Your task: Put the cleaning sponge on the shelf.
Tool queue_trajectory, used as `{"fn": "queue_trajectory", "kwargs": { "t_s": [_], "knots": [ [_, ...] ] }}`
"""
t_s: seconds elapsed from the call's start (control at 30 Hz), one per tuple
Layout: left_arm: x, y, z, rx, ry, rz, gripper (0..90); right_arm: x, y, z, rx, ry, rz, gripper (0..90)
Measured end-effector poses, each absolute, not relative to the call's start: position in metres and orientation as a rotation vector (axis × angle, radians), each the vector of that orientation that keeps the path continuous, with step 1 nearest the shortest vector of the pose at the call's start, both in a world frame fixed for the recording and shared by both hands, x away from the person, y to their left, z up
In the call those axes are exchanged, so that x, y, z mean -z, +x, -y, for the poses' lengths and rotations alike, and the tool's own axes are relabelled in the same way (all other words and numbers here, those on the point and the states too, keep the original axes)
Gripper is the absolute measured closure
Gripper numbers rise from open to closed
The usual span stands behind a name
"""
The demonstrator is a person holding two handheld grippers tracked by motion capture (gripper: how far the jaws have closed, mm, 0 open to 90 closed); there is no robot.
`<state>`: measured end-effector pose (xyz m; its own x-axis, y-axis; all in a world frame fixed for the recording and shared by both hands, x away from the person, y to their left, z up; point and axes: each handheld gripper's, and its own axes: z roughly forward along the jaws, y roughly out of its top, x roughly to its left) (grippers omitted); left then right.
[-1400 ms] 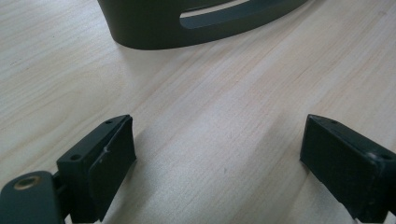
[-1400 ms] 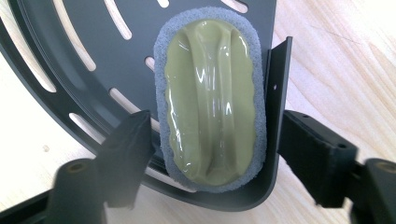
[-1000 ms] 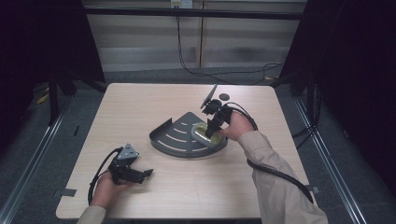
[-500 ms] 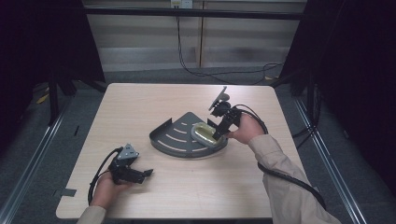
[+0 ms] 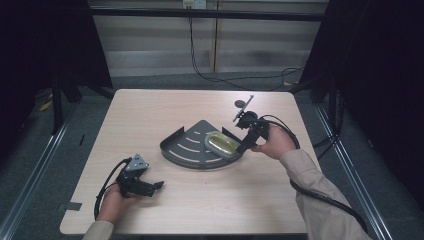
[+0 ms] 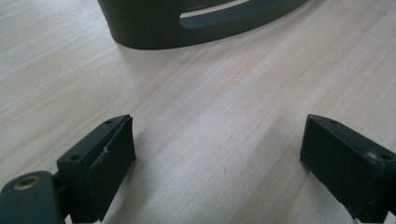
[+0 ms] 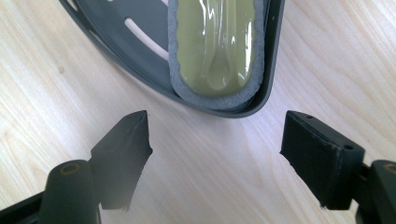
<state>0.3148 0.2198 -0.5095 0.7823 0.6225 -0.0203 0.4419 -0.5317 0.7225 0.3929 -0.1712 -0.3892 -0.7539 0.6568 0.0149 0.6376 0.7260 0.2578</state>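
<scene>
Green sponge, plastic-wrapped with a grey edge, lies in the dark grey quarter-round slotted tray at the tray's 3 o'clock corner, pressed up against the rim. It looks placed already.

Right gripper sits just off the tray at its 3 o'clock side. Its jaws are spread wide with nothing between them, only bare table; the sponge lies beyond the tips, released.

Left gripper rests on the table at about 7 o'clock from the tray, well apart from it. Its jaws are also apart and empty, the tray wall ahead of them.

Risks, as judgement:
- The right gripper's tips are near the tray rim. A sloppy move toward 9 o'clock could clip the rim and slide or spin the light tray.
- The sponge sits high against the rim and its slick wrap could let it slip over the edge if the tray gets bumped.
- The trailing cable near the tray's 2 o'clock side could snag on it.
- Nothing braces the tray, so any knock moves it.
</scene>
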Motion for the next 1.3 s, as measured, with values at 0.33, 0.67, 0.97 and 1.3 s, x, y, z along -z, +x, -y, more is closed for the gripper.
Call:
{"fn": "queue_trajectory", "kwargs": {
  "t_s": [0.33, 0.67, 0.97, 1.3],
  "knots": [
    [0.509, 0.315, -0.22, -0.31, 2.231, -0.779, 9.5, 0.394, 0.378, 0.184, -0.412, 1.046, -2.861, 22.3],
    [0.509, 0.315, -0.22, -0.31, 2.23, -0.78, 9.5, 0.399, 0.367, 0.193, -0.425, 1.016, -2.863, 22.2],
    [0.509, 0.315, -0.221, -0.31, 2.231, -0.778, 9.5, 0.403, 0.358, 0.202, -0.449, 1.018, -2.854, 21.1],
    [0.509, 0.315, -0.221, -0.31, 2.232, -0.778, 9.5, 0.409, 0.347, 0.204, -0.446, 0.999, -2.86, 19.3]
  ]
}}
